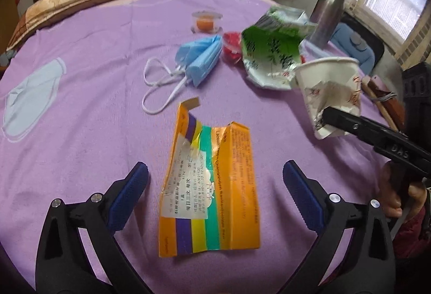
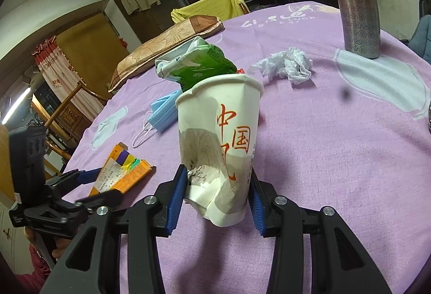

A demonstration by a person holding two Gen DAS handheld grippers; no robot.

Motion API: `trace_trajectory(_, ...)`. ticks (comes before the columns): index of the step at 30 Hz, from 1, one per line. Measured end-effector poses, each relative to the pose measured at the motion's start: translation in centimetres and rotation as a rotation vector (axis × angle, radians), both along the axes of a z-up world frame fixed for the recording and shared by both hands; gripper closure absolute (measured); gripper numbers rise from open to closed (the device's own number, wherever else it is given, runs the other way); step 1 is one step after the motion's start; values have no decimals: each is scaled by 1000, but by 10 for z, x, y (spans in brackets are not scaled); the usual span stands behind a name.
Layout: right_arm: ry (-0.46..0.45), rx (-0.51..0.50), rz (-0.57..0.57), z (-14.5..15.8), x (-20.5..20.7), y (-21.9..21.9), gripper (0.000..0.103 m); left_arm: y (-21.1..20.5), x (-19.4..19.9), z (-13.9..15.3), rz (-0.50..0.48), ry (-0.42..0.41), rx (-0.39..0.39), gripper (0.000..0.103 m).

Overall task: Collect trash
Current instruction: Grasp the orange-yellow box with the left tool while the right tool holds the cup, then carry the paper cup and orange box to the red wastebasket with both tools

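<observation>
While the left tool (image 1: 215, 186) gapes over a flattened orange box (image 1: 212, 186), the right tool (image 2: 218, 194) pinches a crumpled paper cup (image 2: 219, 145).

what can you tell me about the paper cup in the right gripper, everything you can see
The paper cup is white with a grey landscape print and red Chinese characters. Its rolled rim is dented out of round, its lower wall crushed and torn. It stands roughly upright, mouth up, above the purple tablecloth, pinched near its base between the right gripper's blue pads.
</observation>
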State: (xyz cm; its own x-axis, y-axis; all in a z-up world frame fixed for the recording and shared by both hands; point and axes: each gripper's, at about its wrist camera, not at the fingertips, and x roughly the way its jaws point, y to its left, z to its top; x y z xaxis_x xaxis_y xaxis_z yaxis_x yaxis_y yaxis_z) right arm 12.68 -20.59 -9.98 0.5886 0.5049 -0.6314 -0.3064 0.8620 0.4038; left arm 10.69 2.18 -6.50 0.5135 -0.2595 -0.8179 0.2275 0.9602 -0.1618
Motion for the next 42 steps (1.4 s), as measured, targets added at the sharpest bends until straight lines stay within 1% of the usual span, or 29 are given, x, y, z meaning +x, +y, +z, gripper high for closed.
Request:
trace_trajectory(1,1,0,0,0,0,-1,60,2,3,-2,8,18,-3,7)
trace_trajectory(2,3,1,0,0,0,-1,60,4,4,-2,13,20,-16,7)
trace_trajectory(3,2,3,-2,0,0,-2,60,6,2,-1,13,6,-29,7)
trace_trajectory(4,2,5,-2,0,0,-1,60,7,1,1,12,-6,-33,10)
trace_trajectory(5,-1,6,-3,0,-1,-1,60,6,-1,2,4,-23,-33,21)
trace_trajectory(6,-6,6,-6,1,-2,-1,60,5,-3,3,-8,-31,-32,28)
trace_trajectory(7,-12,3,-10,1,-3,-1,60,3,-4,2,-20,-32,-29,40)
trace_trajectory(8,-17,1,-12,2,-4,-1,61,0,-6,2,-21,-35,-23,45)
trace_trajectory(9,-27,-4,-17,3,-5,-1,61,-1,-6,2,-23,-39,-18,46)
trace_trajectory(12,-56,-34,-32,7,-11,1,61,-4,-11,2,-26,-52,5,46)
trace_trajectory(13,-60,-37,-31,8,-11,2,61,-6,-12,1,-25,-51,21,44)
trace_trajectory(15,-62,-36,-26,10,-13,1,61,-9,-11,-2,-11,-40,54,34)
trace_trajectory(16,-62,-36,-27,10,-13,0,60,-11,-10,-3,-6,-38,69,25)
trace_trajectory(17,-62,-33,-29,10,-14,-1,60,-13,-10,-2,-2,-46,89,23)
trace_trajectory(19,-62,-29,-32,12,-13,-2,60,-15,-8,-2,2,-53,114,23)
trace_trajectory(20,-65,-29,-34,13,-13,-3,60,-14,-5,-3,13,-44,119,23)
trace_trajectory(21,-70,-28,-36,14,-14,-4,61,-11,-3,-4,18,-35,109,25)
trace_trajectory(22,-73,-26,-38,14,-15,-4,61,-9,-1,-4,20,-30,96,32)
trace_trajectory(23,-80,-22,-43,16,-17,-6,61,-7,-1,-4,18,-28,83,41)
trace_trajectory(25,-94,-14,-53,21,-20,-9,61,-5,-2,-3,28,-39,72,45)
trace_trajectory(29,-120,4,-71,32,-30,-21,61,0,-10,11,31,-78,-11,46)
trace_trajectory(36,-190,17,-94,56,-59,-36,61,-10,-34,52,6,-200,-61,46)
trace_trajectory(42,-245,21,-124,72,-94,-54,61,-31,-56,76,-27,-258,-100,46)
